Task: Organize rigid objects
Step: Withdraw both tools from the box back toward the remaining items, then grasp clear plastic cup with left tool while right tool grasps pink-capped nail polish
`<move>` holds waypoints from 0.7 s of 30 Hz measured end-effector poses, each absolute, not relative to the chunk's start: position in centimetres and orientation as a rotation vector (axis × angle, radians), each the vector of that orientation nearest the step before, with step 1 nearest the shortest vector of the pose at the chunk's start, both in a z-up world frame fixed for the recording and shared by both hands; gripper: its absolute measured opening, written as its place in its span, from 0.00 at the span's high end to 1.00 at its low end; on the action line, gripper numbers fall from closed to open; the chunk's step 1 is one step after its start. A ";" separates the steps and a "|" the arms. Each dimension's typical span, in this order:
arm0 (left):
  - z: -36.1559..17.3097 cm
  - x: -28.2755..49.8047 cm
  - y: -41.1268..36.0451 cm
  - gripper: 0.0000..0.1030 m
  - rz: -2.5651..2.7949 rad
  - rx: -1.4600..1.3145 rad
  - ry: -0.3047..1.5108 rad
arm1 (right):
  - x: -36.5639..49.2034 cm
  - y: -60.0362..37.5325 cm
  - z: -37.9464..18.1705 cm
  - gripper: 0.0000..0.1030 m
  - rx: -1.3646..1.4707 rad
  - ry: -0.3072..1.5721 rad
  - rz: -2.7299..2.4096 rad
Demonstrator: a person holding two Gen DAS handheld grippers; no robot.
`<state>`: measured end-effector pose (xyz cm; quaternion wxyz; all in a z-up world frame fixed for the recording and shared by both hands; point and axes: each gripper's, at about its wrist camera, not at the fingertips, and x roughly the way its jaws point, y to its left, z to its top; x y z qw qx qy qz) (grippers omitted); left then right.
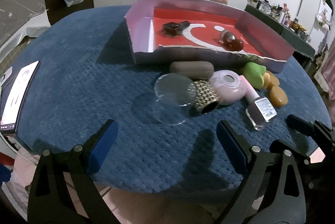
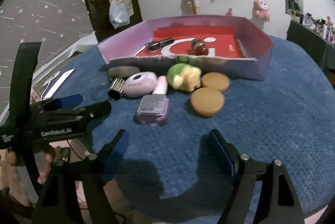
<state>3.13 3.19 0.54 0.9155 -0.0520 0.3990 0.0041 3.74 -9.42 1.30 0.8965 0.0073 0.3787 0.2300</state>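
Rigid objects lie clustered on the blue-covered surface (image 1: 83, 88) just before a shallow box (image 2: 262, 69): a nail polish bottle (image 2: 152, 107), a pink compact (image 2: 139, 83), a studded cylinder (image 1: 204, 97), two tan discs (image 2: 207, 101), a green toy (image 2: 184, 76). Two dark items already sit inside the box. Left claw (image 1: 165, 144) and right claw (image 2: 168, 147) both stand open, holding nothing.

Left gripper (image 1: 167, 136) fingers spread, nothing between. Right gripper (image 2: 168, 146) fingers apart, empty, angled downward.
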 end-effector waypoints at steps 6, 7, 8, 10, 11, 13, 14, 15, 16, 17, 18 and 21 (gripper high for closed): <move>0.6 3.5 3.9 0.19 0.017 -0.104 0.803 | 4.2 -8.1 1.1 0.31 -0.010 0.770 0.498; 0.6 3.6 4.0 0.20 0.020 -0.100 0.801 | 4.3 -7.8 1.1 0.31 -0.015 0.766 0.499; 0.6 3.7 4.0 0.23 0.018 -0.099 0.800 | 4.4 -7.6 1.1 0.32 -0.018 0.764 0.504; 0.7 3.9 4.0 0.27 0.013 -0.094 0.800 | 4.6 -7.0 1.1 0.32 -0.023 0.760 0.513; 0.7 4.1 4.0 0.28 0.012 -0.091 0.800 | 4.7 -6.8 1.1 0.33 -0.024 0.757 0.516; 0.7 4.3 4.0 0.30 0.012 -0.082 0.797 | 5.0 -6.3 1.0 0.34 -0.029 0.749 0.519; 0.7 4.3 3.9 0.31 0.013 -0.076 0.796 | 5.1 -6.2 0.9 0.36 -0.032 0.742 0.516; 0.7 4.4 3.9 0.32 0.012 -0.073 0.796 | 5.4 -6.0 0.9 0.38 -0.036 0.739 0.511; 0.7 4.5 3.8 0.33 0.014 -0.068 0.795 | 5.5 -5.9 0.9 0.40 -0.037 0.735 0.508; 0.7 4.6 3.8 0.33 0.013 -0.066 0.794 | 5.7 -5.9 0.8 0.42 -0.036 0.733 0.503; 0.7 4.7 3.8 0.34 0.010 -0.066 0.793 | 5.9 -5.9 0.9 0.44 -0.036 0.731 0.501; 0.8 4.7 3.7 0.43 -0.003 -0.066 0.791 | 6.5 -5.9 0.9 0.50 -0.032 0.729 0.490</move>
